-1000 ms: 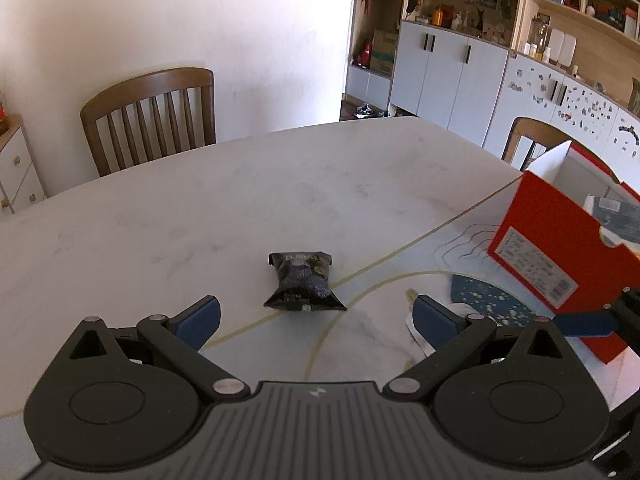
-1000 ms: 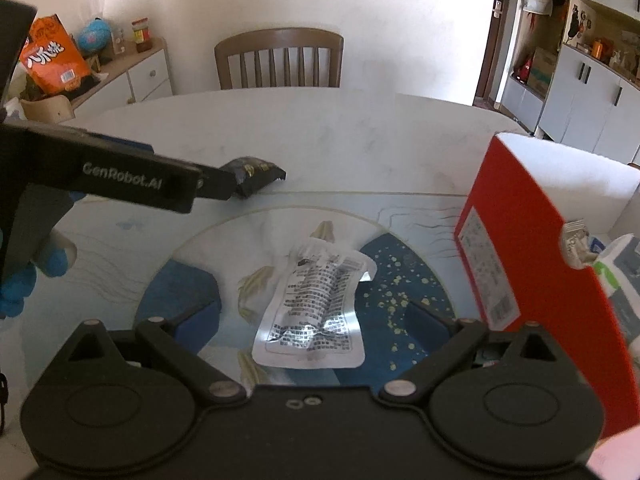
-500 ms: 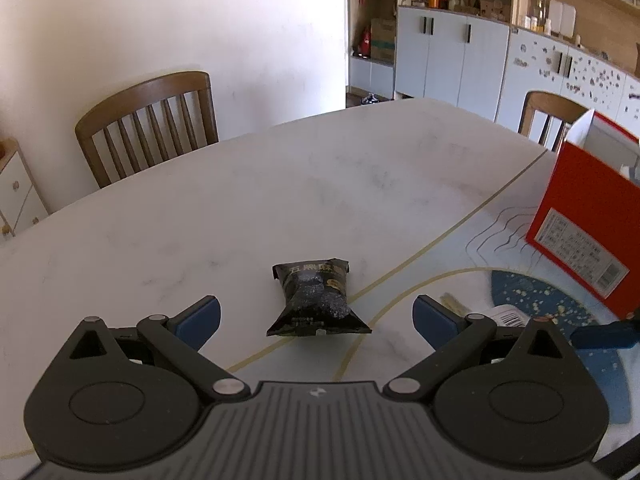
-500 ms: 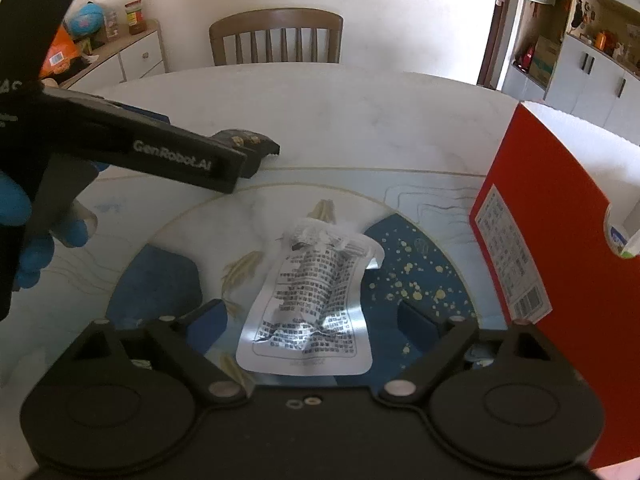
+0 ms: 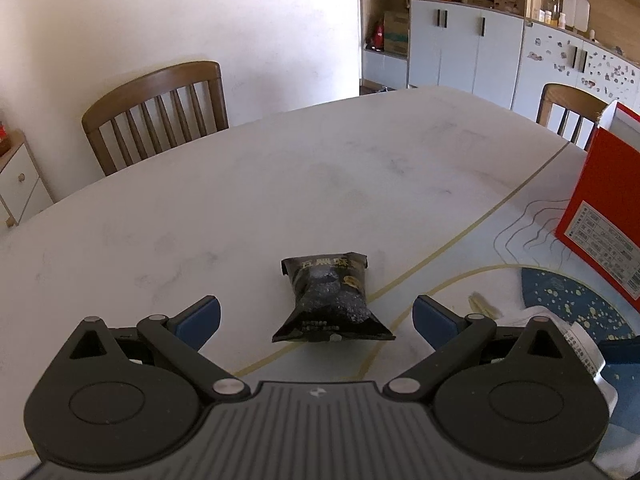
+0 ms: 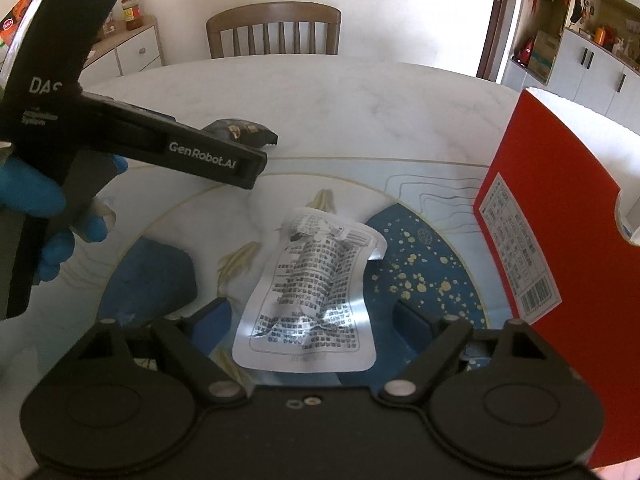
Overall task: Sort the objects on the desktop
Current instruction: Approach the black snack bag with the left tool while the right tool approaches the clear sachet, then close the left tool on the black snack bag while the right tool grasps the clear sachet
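- one black snack packet [image 5: 330,300] is laid flat on the desk [image 5: 280,184], long axis running away from the left gripper [image 5: 316,318], between its wide-open jaws, untouched;
- one silver pouch [image 6: 312,296] is laid lengthwise between the closing jaws of the right gripper [image 6: 312,320], not yet pinched;
- one red box [image 6: 560,248] is stood at the right;
- only the right view shows a blue-gloved hand [image 6: 36,204].

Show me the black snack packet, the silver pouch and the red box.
black snack packet [image 5: 330,300], left wrist view, middle of its front.
silver pouch [image 6: 312,300], right wrist view, its printed face.
red box [image 6: 556,220], right wrist view, its side wall.
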A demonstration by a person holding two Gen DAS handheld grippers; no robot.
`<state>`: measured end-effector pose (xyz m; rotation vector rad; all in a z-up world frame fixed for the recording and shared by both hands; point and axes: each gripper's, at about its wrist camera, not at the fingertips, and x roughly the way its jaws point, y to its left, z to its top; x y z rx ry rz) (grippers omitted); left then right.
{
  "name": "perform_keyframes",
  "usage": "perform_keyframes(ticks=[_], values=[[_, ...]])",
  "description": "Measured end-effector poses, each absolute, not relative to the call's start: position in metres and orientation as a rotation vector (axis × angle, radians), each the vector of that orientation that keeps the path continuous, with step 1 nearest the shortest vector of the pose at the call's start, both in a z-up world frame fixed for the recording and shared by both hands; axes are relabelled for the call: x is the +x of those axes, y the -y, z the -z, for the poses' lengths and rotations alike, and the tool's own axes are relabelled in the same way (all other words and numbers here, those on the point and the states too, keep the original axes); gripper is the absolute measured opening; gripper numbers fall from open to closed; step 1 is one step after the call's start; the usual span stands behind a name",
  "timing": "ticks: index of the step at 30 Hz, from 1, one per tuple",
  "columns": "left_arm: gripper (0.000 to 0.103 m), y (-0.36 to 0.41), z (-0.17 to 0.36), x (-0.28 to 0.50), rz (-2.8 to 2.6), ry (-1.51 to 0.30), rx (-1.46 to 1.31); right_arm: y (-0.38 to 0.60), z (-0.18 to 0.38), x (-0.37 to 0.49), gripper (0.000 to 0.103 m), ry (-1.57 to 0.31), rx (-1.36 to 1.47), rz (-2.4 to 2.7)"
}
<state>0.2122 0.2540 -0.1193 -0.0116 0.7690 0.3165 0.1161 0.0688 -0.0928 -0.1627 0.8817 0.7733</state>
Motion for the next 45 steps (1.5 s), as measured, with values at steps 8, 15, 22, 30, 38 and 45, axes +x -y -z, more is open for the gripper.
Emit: perform_keyframes(ticks=[8,15,22,30,38,45], values=[[0.102,-0.249,0.124,0.221,-0.306,-0.767,0.029,-0.069,0.094,0.116,0.087,-0.88,-0.161,-0.774],[0.087,-0.255,0.126,0.223,-0.311,-0.777,0.001,-0.068,0.094,0.116,0.088,-0.879,-0.158,-0.772],[0.065,-0.253,0.125,0.223,-0.306,-0.775,-0.014,-0.069,0.093,0.115,0.078,-0.871,-0.163,-0.789],[0.044,-0.251,0.122,0.224,-0.317,-0.786,-0.034,-0.07,0.091,0.115,0.067,-0.871,-0.162,-0.788],[0.039,-0.25,0.118,0.224,-0.313,-0.787,-0.035,-0.067,0.087,0.118,0.066,-0.878,-0.151,-0.77],[0.038,-0.242,0.108,0.217,-0.315,-0.773,-0.039,-0.055,0.077,0.117,0.066,-0.864,-0.133,-0.764]])
